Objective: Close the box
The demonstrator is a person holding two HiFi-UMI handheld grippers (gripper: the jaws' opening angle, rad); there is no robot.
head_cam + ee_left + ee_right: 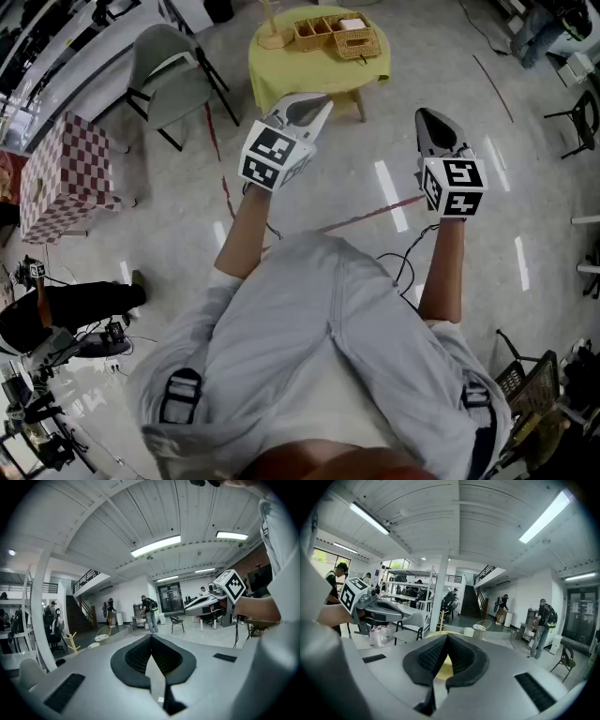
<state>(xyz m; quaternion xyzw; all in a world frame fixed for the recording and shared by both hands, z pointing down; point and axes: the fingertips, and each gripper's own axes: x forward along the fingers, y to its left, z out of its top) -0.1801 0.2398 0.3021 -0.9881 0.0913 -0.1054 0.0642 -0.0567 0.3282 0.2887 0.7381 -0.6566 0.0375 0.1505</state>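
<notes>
Left gripper [151, 636]: the black ribbed jaws are pressed tip to tip, nothing between them. It is pitched slightly downward.

Right gripper [446, 636]: jaws likewise together and empty, with a sliver of pale yellow showing through the narrow gap below the tips.

Head view: both grippers are held out in front of the person's body, well apart from each other, and both point towards the table ahead. The left one's marker cube [272, 155] sits over the forearm, as does the right one's [453, 186]. Neither gripper touches anything. Each also appears at the edge of the other's gripper view.

Task thing: the small woven wicker box [357, 41] sits on the round table with a yellow cloth [309, 73], at its right side, well beyond both sets of jaws. Something white lies on or in its top; whether the lid is up or down cannot be made out from here. Just beside it on the left is a low wicker tray with compartments [315, 30], and left of that a pale wooden stand [272, 36].

Surroundings – a grey plastic chair with black legs [173, 80] stands left of the table. A block draped in red-and-white check cloth [61, 173] is further left. Thin red tape lines [367, 217] cross the glossy pale floor [534, 178].
</notes>
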